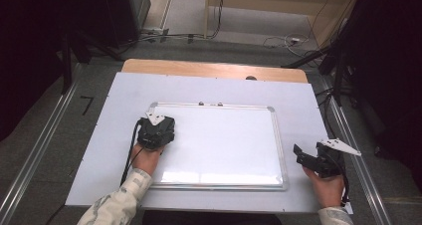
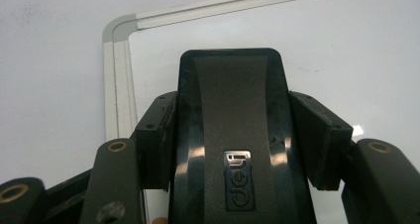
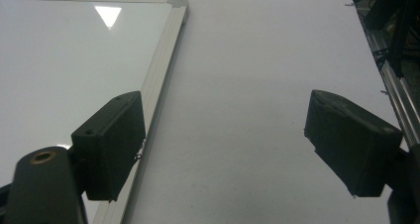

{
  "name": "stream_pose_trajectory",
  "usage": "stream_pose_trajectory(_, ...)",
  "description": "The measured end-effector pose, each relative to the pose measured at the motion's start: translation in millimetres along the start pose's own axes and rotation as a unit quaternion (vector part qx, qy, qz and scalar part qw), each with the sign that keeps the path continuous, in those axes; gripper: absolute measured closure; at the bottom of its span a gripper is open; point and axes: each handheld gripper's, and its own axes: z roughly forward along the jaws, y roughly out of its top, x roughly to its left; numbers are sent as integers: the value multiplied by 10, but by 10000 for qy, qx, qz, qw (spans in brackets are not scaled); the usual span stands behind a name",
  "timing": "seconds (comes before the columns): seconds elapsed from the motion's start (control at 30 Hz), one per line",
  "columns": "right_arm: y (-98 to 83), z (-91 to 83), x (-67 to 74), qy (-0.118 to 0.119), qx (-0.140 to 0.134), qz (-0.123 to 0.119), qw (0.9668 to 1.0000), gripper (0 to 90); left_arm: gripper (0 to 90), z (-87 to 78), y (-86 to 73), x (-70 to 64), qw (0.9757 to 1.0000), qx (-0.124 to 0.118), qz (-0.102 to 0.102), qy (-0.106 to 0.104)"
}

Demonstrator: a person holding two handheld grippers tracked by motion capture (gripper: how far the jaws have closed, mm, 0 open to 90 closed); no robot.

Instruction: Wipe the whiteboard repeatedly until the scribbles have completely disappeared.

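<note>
A black whiteboard eraser (image 2: pixel 233 85) with a silver logo plate sits between the jaws of my left gripper (image 2: pixel 233 130), and both pads press its sides. In the high view that left gripper (image 1: pixel 156 130) is over the far left corner of the whiteboard (image 1: pixel 224 145), pointing down at it. The board's silver frame corner (image 2: pixel 116 30) lies just beyond the eraser. My right gripper (image 1: pixel 304 155) rests on the white table cover to the right of the board, jaws wide apart with nothing between them (image 3: pixel 223 135). The board's right frame edge (image 3: pixel 166 55) runs past its left pad.
The whiteboard lies on a white sheet (image 1: pixel 99 150) that covers a wooden table (image 1: pixel 199 68). Two small dark magnets (image 1: pixel 210 104) sit on the board's far rim. Metal rails (image 1: pixel 35 155) flank the table on both sides, and cables (image 1: pixel 283 41) lie on the floor beyond.
</note>
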Motion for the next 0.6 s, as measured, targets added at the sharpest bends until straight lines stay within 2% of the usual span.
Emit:
stream_pose_trajectory(0.37, -1, -8, -4, 5, -10, 14, 10000, 146, 413, 0, -1, 58, 10000, 1, -43, 44)
stream_pose_trajectory(0.6, 0, -7, -5, 0, -13, 19, 10000, 146, 414, 14, 12, 74, 9997, 2, -168, 185)
